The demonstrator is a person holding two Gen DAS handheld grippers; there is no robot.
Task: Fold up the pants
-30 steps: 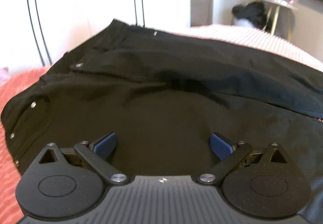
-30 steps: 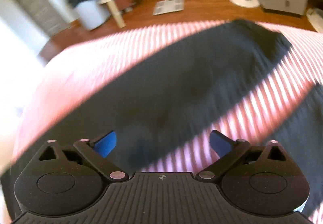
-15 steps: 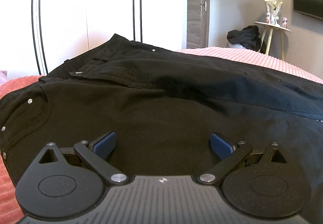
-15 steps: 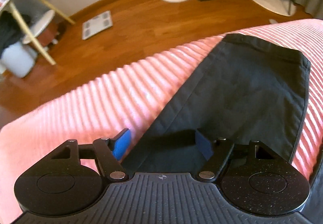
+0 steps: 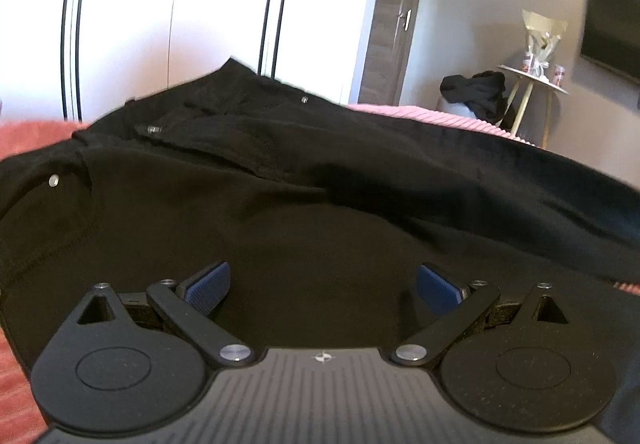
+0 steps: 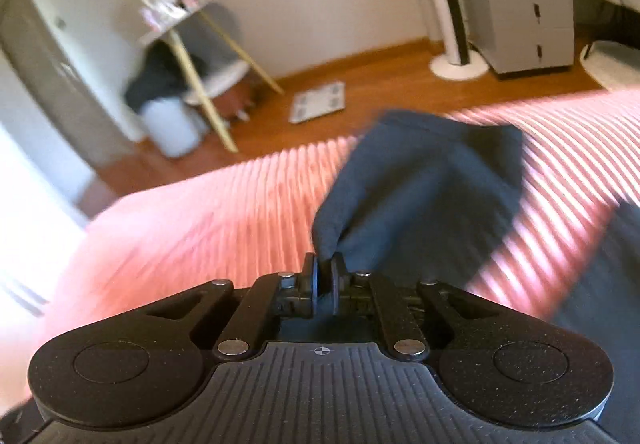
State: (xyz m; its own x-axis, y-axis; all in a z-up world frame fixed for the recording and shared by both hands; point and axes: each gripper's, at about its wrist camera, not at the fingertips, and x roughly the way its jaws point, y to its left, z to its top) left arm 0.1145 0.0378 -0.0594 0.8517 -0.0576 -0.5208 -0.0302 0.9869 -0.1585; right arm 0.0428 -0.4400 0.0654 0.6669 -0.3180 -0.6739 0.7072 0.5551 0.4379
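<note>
Black pants (image 5: 280, 203) lie spread on a pink ribbed bedspread (image 5: 420, 113), waistband with metal rivets at the left. My left gripper (image 5: 323, 282) is open, its blue pads over the seat of the pants, holding nothing. In the right wrist view one pant leg (image 6: 424, 179) runs away across the bedspread (image 6: 200, 219). My right gripper (image 6: 325, 270) is shut on the edge of that pant leg, and the cloth rises in a fold from the jaws.
A small round side table (image 6: 192, 27) with a dark garment under it stands by the wall. A bathroom scale (image 6: 318, 101) lies on the wooden floor. A tower fan (image 6: 452, 3) and grey cabinet (image 6: 520, 3) stand beyond. White wardrobe doors (image 5: 180, 23) face the bed.
My right gripper has closed on the edge of the pant leg and lifted it, bunching the cloth. My left gripper stays open over the pants, tilted up slightly.
</note>
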